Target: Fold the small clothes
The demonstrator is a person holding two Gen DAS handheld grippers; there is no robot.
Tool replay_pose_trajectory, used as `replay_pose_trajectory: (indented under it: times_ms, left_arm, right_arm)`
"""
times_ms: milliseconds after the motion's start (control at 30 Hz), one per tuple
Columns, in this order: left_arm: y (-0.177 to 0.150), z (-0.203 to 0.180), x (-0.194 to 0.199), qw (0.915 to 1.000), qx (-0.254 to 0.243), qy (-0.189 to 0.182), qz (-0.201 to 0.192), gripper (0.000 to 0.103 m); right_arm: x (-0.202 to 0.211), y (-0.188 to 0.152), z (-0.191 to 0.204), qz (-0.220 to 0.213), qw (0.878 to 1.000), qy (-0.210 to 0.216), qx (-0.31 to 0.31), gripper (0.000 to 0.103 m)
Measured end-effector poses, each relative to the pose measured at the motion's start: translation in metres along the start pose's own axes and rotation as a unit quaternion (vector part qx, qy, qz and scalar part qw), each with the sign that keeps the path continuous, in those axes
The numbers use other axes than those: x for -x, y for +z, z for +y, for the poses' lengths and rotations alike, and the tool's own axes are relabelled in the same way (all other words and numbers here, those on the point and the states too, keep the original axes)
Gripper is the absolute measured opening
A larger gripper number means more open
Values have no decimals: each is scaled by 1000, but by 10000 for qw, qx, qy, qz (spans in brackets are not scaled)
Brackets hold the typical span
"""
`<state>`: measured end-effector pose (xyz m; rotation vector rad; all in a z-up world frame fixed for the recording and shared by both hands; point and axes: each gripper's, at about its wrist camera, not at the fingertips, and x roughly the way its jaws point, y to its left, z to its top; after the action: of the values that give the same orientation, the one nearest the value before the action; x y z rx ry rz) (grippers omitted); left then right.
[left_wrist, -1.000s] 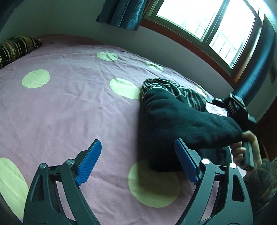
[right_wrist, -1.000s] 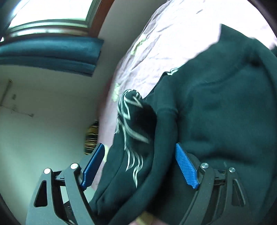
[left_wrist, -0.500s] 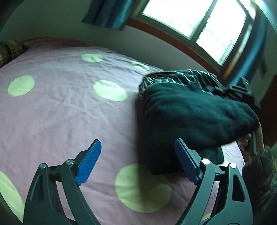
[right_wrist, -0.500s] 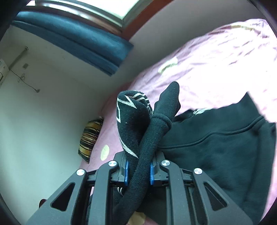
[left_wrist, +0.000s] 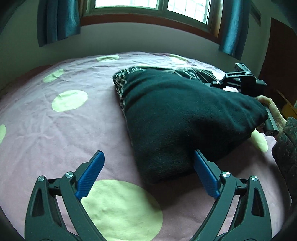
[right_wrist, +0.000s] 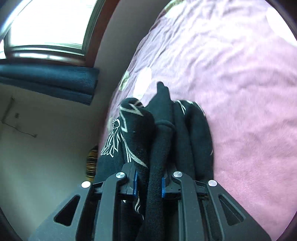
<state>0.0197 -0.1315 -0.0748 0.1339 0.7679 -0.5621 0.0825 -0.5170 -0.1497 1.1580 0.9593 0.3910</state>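
Observation:
A dark green-black sweatshirt with a pale line print lies bunched on the pink bedsheet, its near corner between my left fingers. My left gripper is open and empty, low over the sheet just in front of that corner. My right gripper is shut on a bunched fold of the sweatshirt and holds it lifted; it shows at the right edge of the left wrist view, where the cloth hangs from it.
The pink sheet has pale green dots. A wall with a window and dark teal curtains stands behind the bed. A striped pillow lies at the far end. The person's hand and sleeve are at the right.
My right gripper closed on the sweatshirt fold and lifted it, pulling the cloth up and to the right. My left gripper stayed open and came closer to the near corner.

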Motion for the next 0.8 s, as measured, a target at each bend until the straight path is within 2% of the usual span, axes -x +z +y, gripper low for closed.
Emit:
replay_pose_trajectory:
  times_ms: [67, 133, 167, 200, 333, 400, 500, 567, 633, 667, 800]
  left_arm:
    - [-3, 3, 2, 9999, 96, -78, 28, 95]
    - [-5, 6, 7, 9999, 119, -69, -21, 95]
    - [-6, 5, 9, 9999, 108, -38, -23, 95]
    - [-7, 7, 9, 10000, 72, -18, -19, 95]
    - [-11, 4, 5, 9999, 6, -73, 135, 95]
    - [-12, 0, 1, 9997, -93, -39, 229, 95]
    - [-13, 0, -1, 9996, -81, 76, 276, 95]
    - [-12, 3, -3, 9995, 45, 73, 310, 95]
    - [-11, 4, -2, 9994, 119, 55, 325, 95]
    - [-10, 2, 3, 9996, 122, 116, 244, 95]
    - [-5, -10, 22, 9987, -277, 348, -256, 95]
  right_arm:
    - [11, -7, 5, -32, 10000, 55, -4, 26]
    - [29, -20, 18, -135, 9997, -38, 195, 39]
    - [40, -28, 24, -173, 9995, -60, 272, 52]
    - [51, -41, 30, -197, 9991, -101, 361, 61]
    - [77, -83, 36, -165, 9983, -274, 480, 66]
    - [82, -99, 36, -131, 9987, -175, 462, 66]
    - [71, -113, 40, 173, 9990, 19, 408, 71]
    - [53, -116, 44, 368, 9977, -121, 560, 71]
    - [49, -115, 50, 223, 9957, -459, 776, 37]
    - [52, -114, 54, 116, 9951, -467, 859, 31]
    - [83, -120, 69, -357, 9895, -434, 1332, 26]
